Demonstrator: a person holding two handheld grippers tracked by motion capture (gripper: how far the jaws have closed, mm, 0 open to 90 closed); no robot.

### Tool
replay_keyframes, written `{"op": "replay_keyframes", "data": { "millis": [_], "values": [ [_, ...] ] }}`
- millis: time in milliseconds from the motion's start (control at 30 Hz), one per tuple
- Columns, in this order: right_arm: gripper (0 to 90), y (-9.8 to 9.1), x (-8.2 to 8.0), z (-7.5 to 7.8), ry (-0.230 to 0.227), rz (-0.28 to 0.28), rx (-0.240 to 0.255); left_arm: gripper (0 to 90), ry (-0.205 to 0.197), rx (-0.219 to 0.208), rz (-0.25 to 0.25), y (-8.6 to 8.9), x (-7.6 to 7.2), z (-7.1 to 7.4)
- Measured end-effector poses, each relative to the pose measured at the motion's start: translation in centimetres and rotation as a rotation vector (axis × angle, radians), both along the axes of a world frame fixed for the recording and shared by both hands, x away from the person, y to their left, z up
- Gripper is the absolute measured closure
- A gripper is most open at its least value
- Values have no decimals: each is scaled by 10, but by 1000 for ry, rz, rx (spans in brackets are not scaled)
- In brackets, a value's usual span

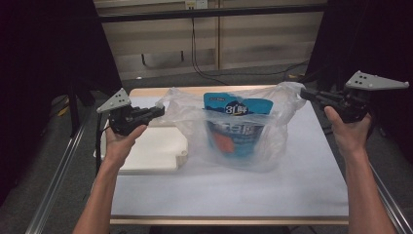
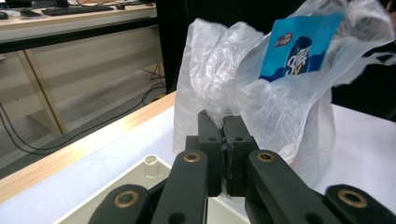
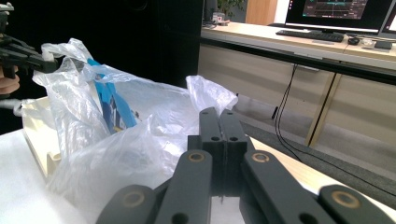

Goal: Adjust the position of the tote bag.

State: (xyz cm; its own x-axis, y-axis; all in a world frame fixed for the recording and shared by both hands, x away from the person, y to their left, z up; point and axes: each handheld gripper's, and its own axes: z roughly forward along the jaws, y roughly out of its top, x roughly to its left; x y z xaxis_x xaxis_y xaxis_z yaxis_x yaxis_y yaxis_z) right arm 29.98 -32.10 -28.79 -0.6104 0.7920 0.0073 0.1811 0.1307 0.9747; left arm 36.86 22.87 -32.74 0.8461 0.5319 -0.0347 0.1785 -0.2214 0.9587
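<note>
- The clear plastic bag (image 1: 234, 131) stands on the white table (image 1: 219, 195), a little back of centre, stretched wide between two hands.
- Inside it, upright, is a blue snack pouch (image 1: 236, 124); its printed front faces the person in the high view.
- The left gripper (image 1: 158, 111) is at the bag's left edge; in the left gripper view its fingers (image 2: 210, 135) are pressed together with a fold of the thin plastic caught between them.
- The right gripper (image 1: 306, 93) is at the bag's upper right corner, held higher than the left one; in the right gripper view the fingers (image 3: 210, 126) are closed flat against each other, with bag film bunched at their tips and a sliver of it in the seam.
- Just left of the bag lies a white tray (image 1: 156, 151), flat on the table under the left hand (image 1: 122, 141).
- The right hand (image 1: 346, 129) is out past the table's right edge.
- Behind the table, black cables (image 1: 204, 68) trail over the grey floor.
</note>
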Motion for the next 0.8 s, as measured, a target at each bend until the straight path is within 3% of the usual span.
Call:
{"op": "replay_keyframes", "data": {
  "millis": [167, 367, 533, 800],
  "values": [
    [900, -4, -4, -15, 15, -7, 11, 886, 13, 38, 8, 4, 0, -8],
    [900, -3, -2, -30, 31, 1, 35, 885, 22, 47, 7, 1, -1, -11],
    [900, -4, -8, -38, 27, -4, 29, 886, 36, 48, 18, 6, -7, -14],
    [900, -4, -9, -58, 47, -23, 14, 886, 59, 91, 26, 3, -8, -23]
  ]
}}
